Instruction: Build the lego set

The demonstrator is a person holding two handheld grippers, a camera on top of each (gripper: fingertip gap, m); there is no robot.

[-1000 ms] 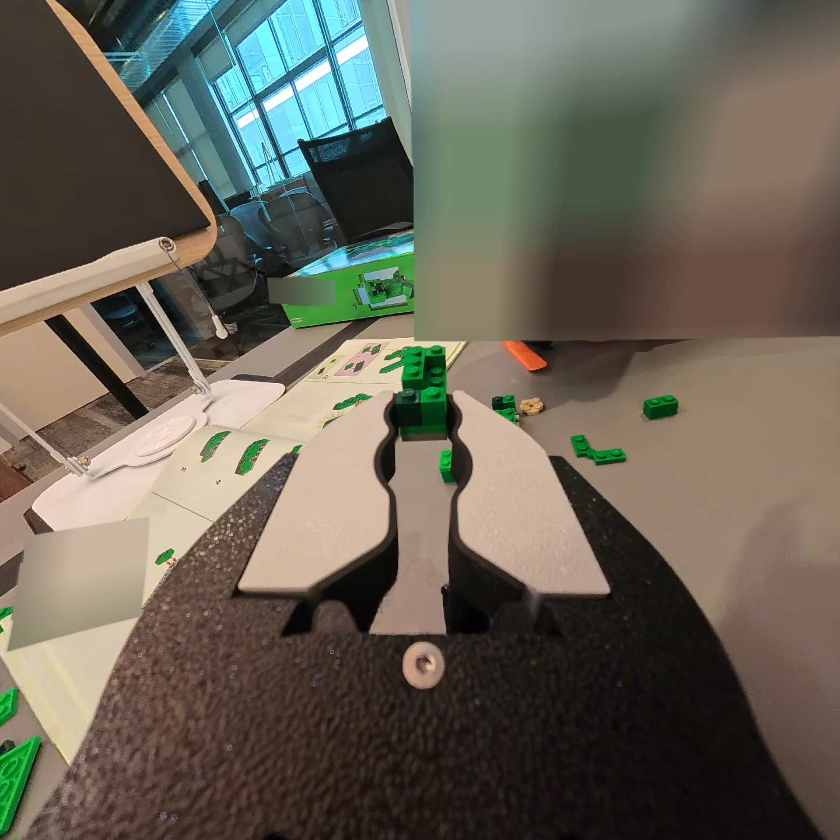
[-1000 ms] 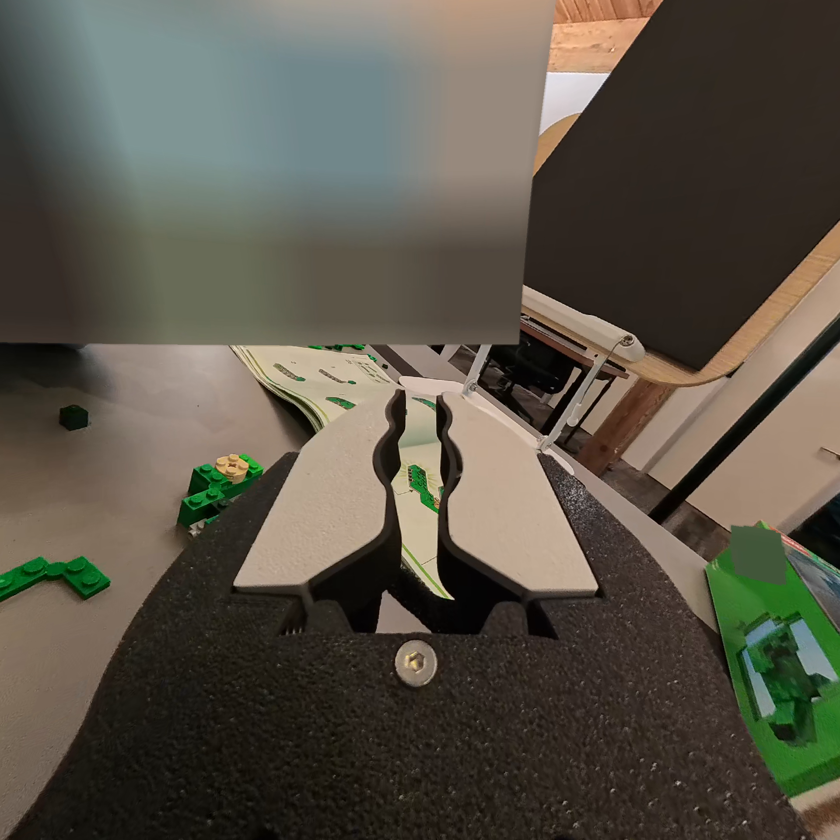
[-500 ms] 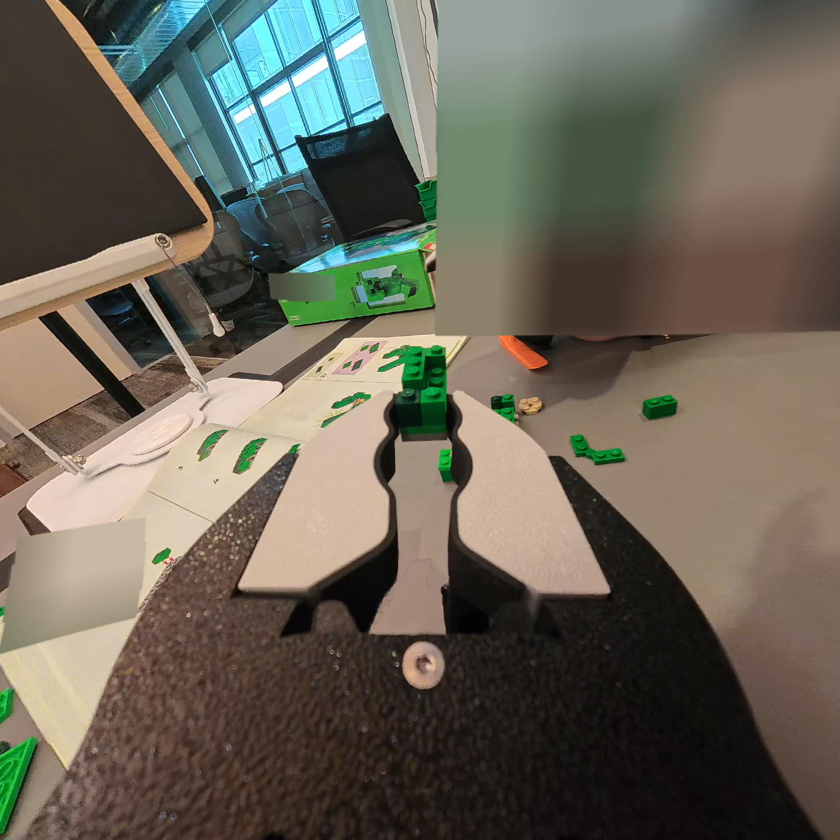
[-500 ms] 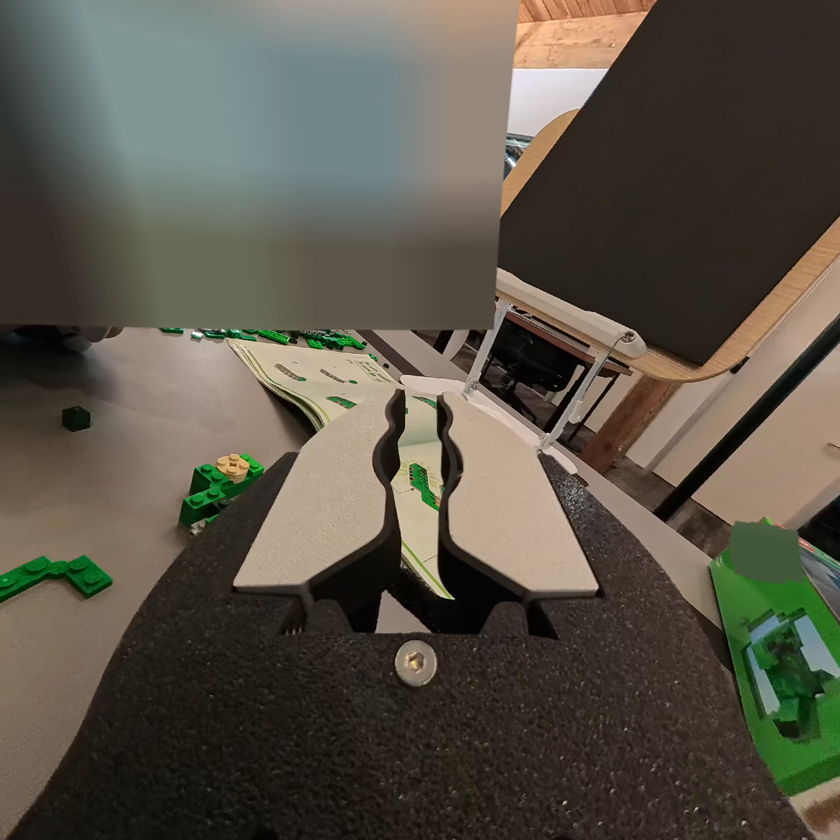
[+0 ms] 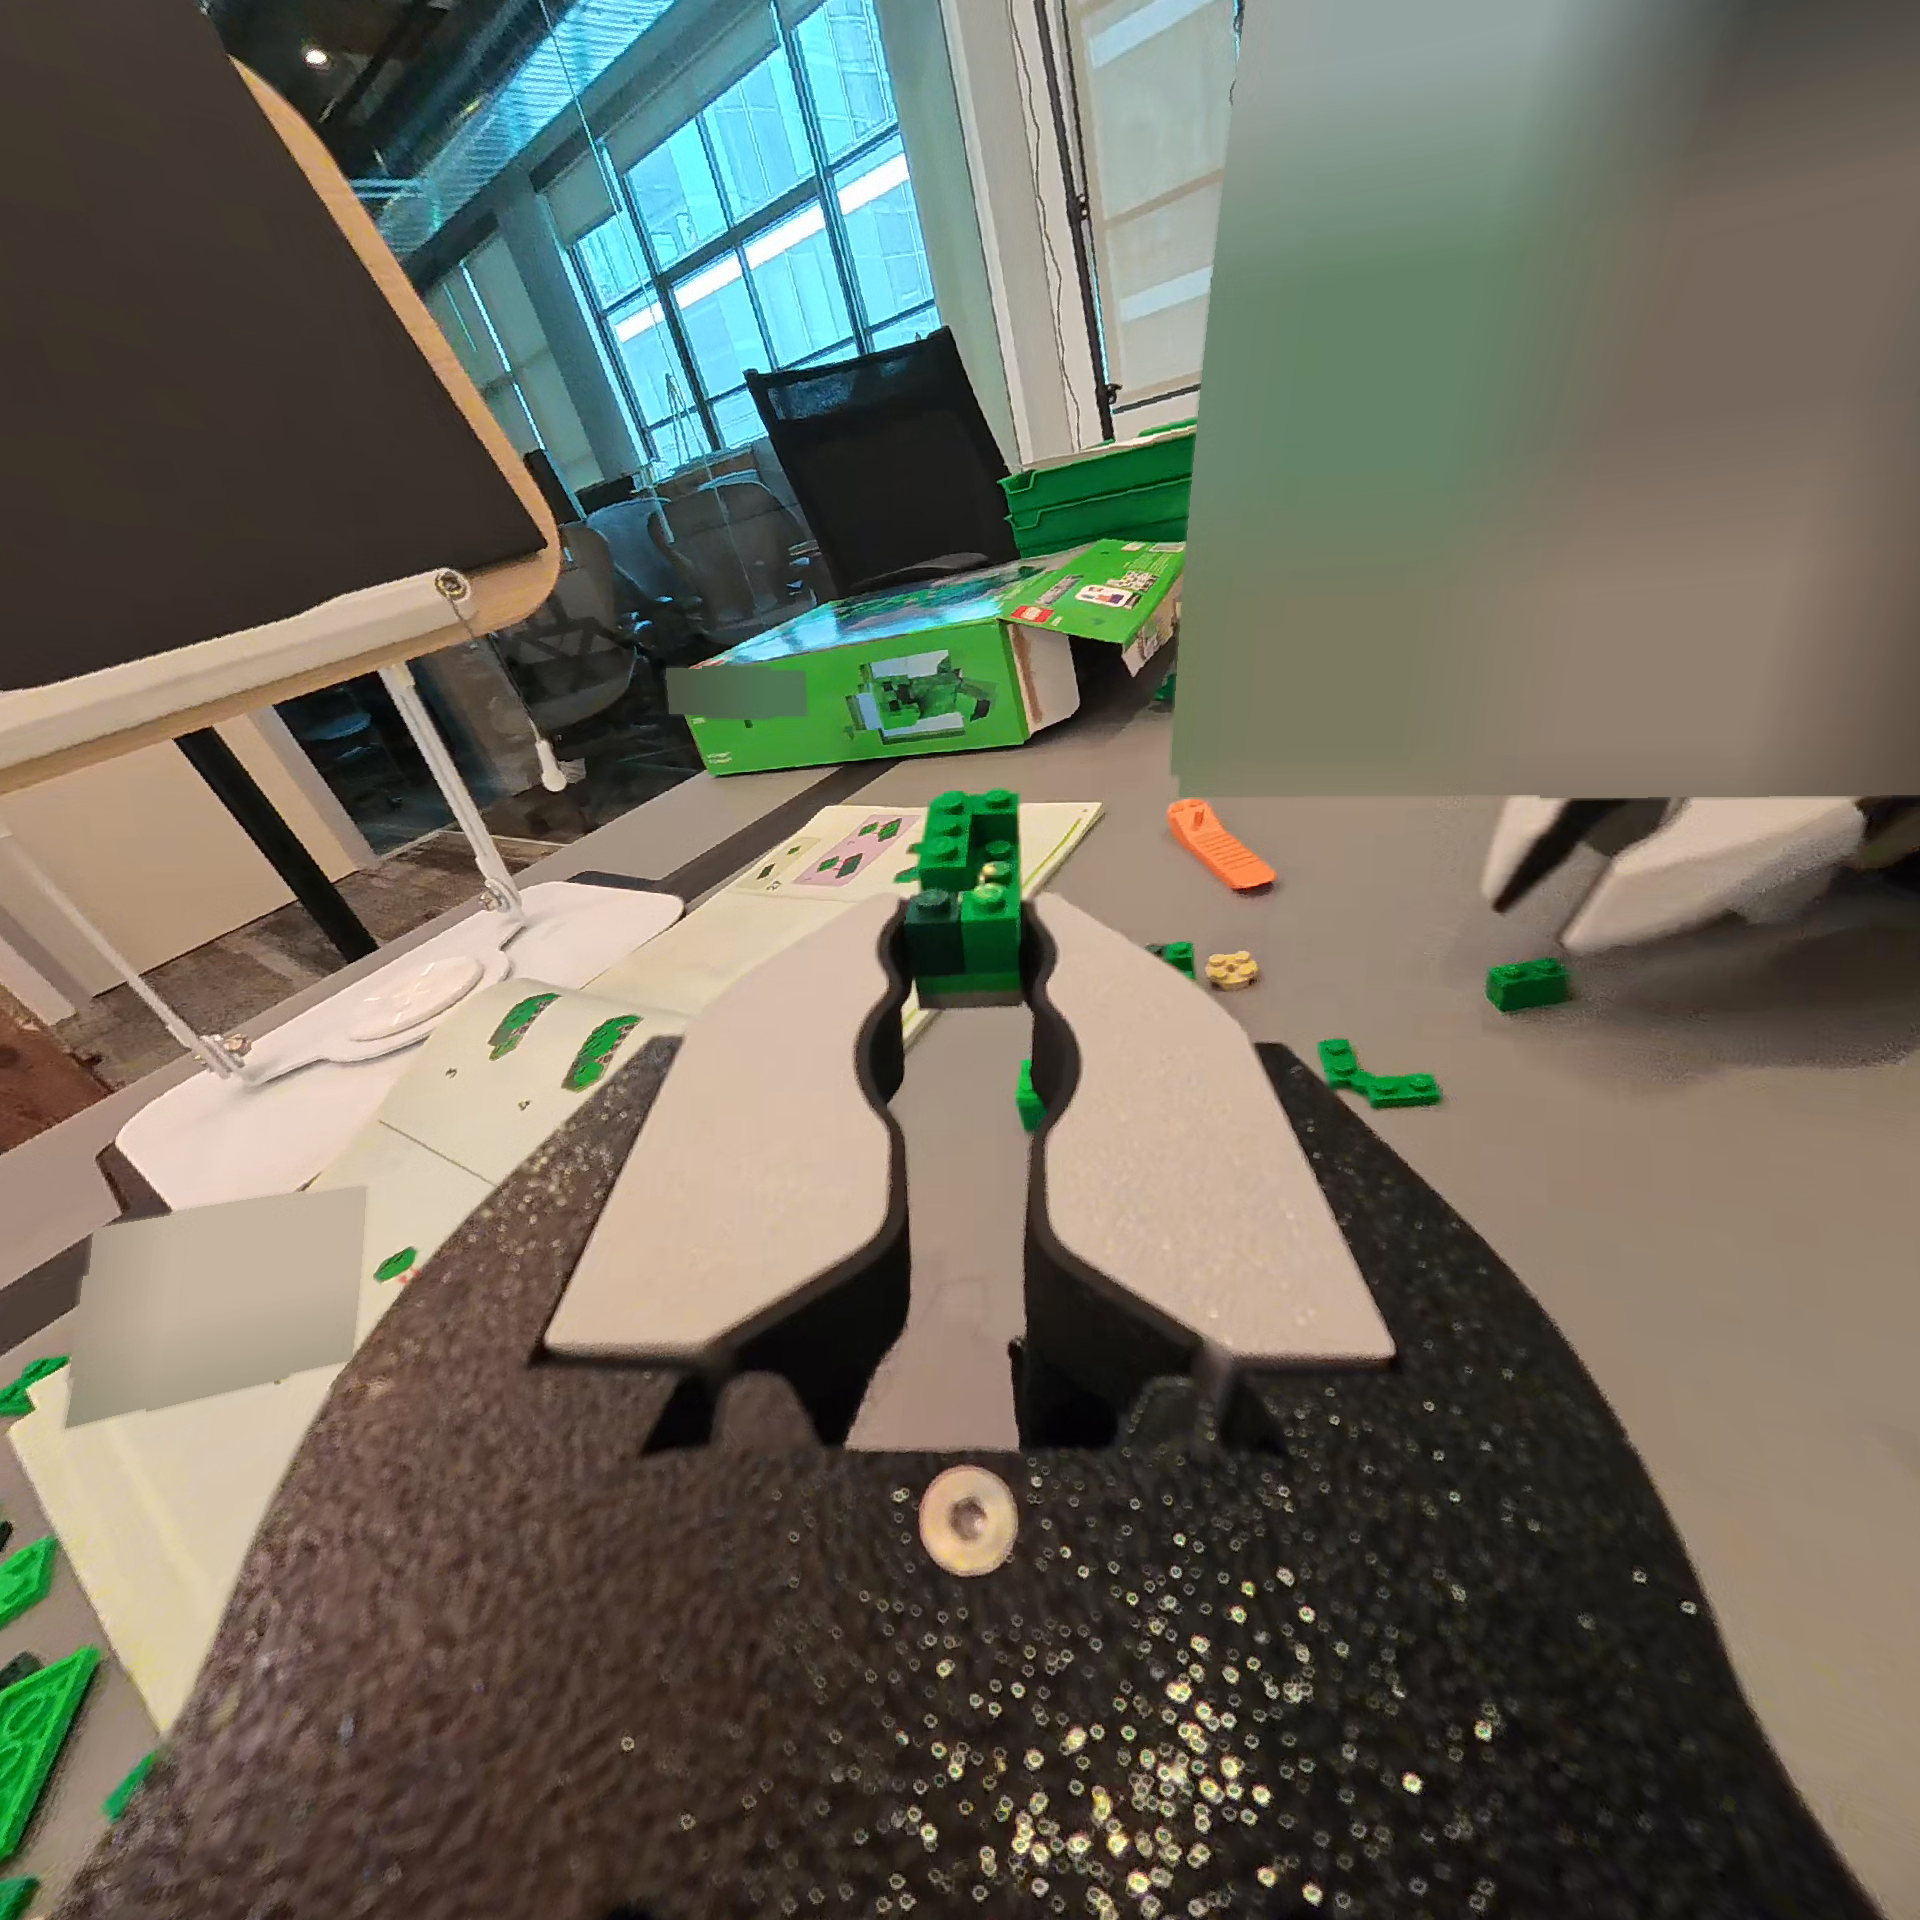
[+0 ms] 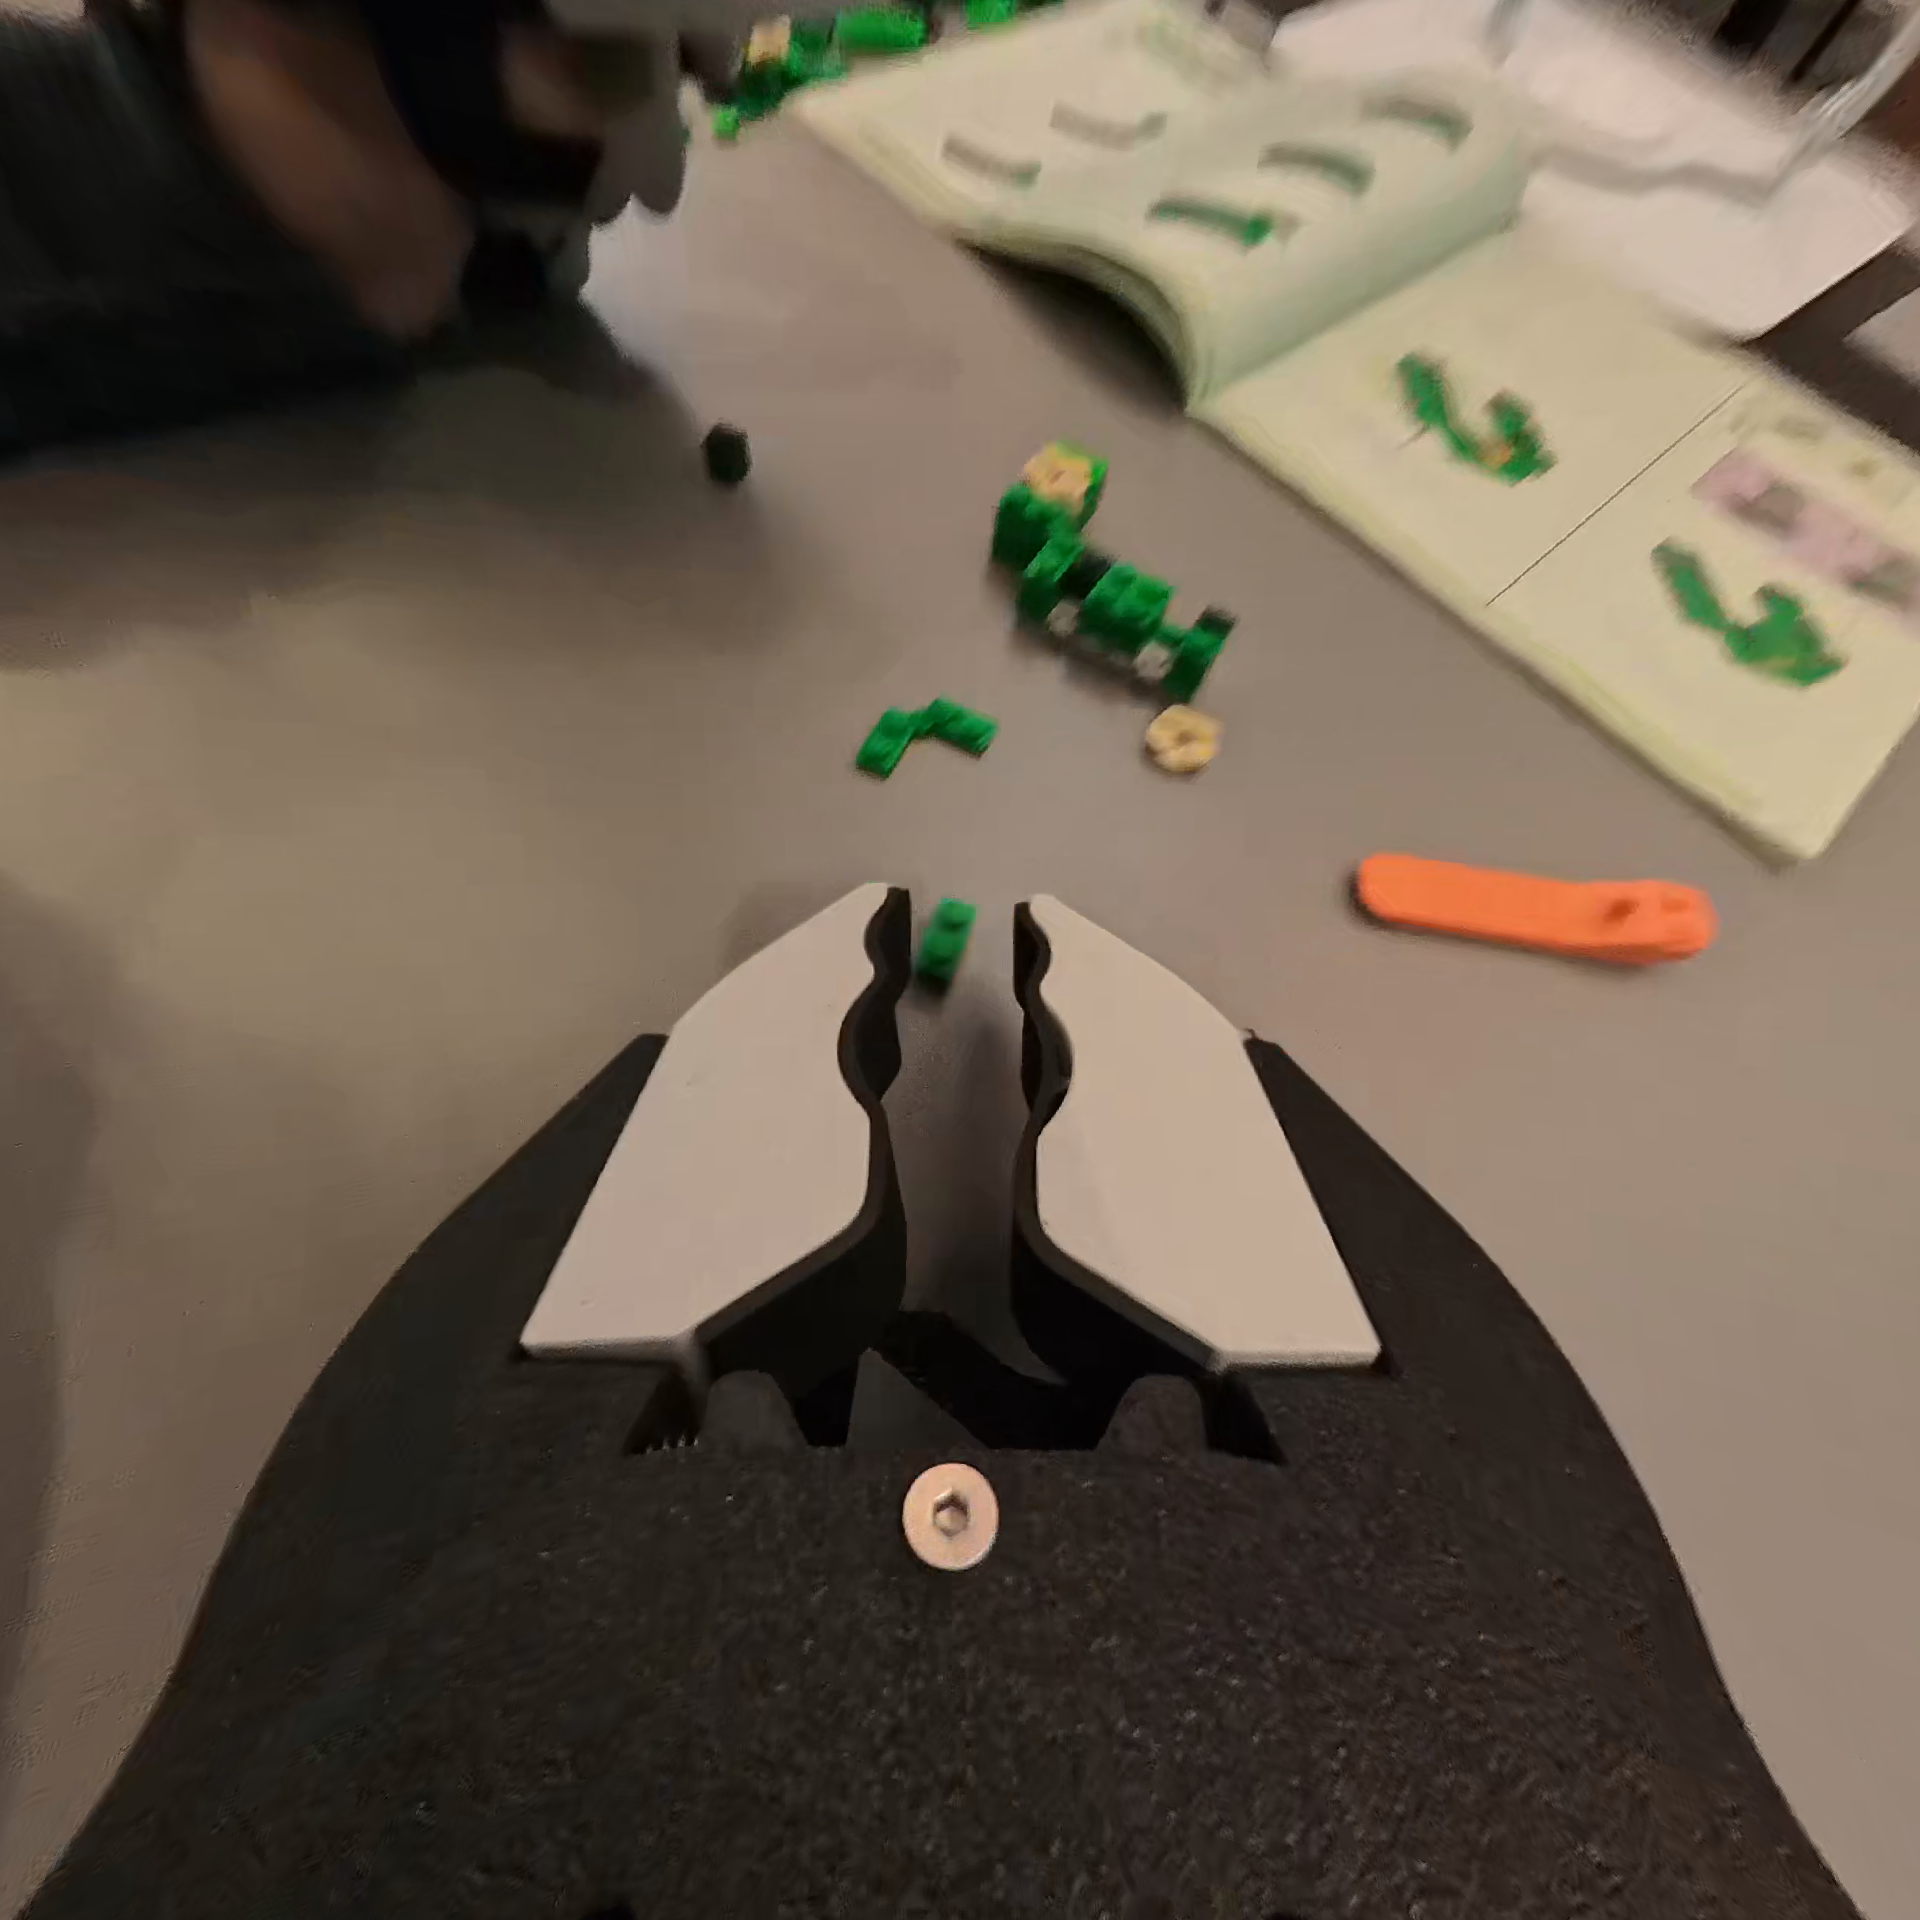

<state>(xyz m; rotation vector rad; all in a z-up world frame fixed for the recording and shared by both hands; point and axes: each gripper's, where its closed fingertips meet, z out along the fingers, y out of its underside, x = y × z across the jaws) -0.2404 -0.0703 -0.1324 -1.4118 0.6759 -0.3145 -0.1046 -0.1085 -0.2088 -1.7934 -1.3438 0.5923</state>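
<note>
Right gripper lines up on a loose brick

Its jaws are spread around the brick on the table; closing comes next. The left gripper pinches the part-built model.

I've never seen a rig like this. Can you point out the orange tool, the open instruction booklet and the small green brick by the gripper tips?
orange tool (image 6: 1536, 923), right wrist view, middle of its body
instruction booklet (image 6: 1621, 582), right wrist view, open page
small green brick (image 6: 943, 943), right wrist view, studded top
</note>
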